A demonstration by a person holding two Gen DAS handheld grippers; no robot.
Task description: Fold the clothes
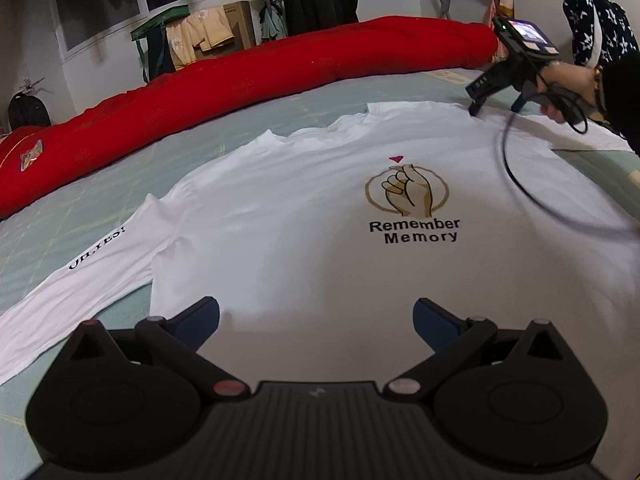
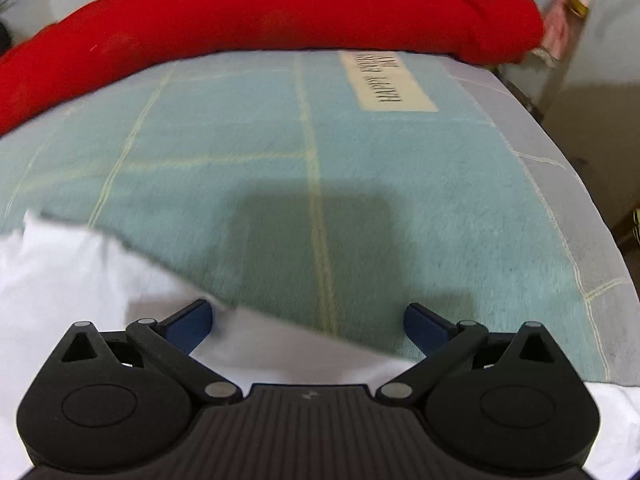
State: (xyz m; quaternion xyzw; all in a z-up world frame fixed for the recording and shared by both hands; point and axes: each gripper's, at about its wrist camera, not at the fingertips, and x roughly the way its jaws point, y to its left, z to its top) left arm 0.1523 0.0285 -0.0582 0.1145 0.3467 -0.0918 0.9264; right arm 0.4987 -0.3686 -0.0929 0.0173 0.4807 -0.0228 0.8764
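Left tool (image 1: 316, 312) hangs wide open above the white shirt (image 1: 304, 232), spread flat on the bed (image 1: 80, 216). Right tool (image 2: 308, 314), also wide, hovers over its far edge.

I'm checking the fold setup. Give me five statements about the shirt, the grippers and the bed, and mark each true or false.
1. The white shirt lies print-up on the bed. True.
2. The left gripper is shut on the shirt. False: its fingers are spread apart, holding nothing.
3. A red quilt lies rolled along the bed's far edge. True.
4. The right gripper is clamped on a sleeve. False: it is open over the shirt's edge.
5. The print reads "Happy Days". False: it reads "Remember Memory".
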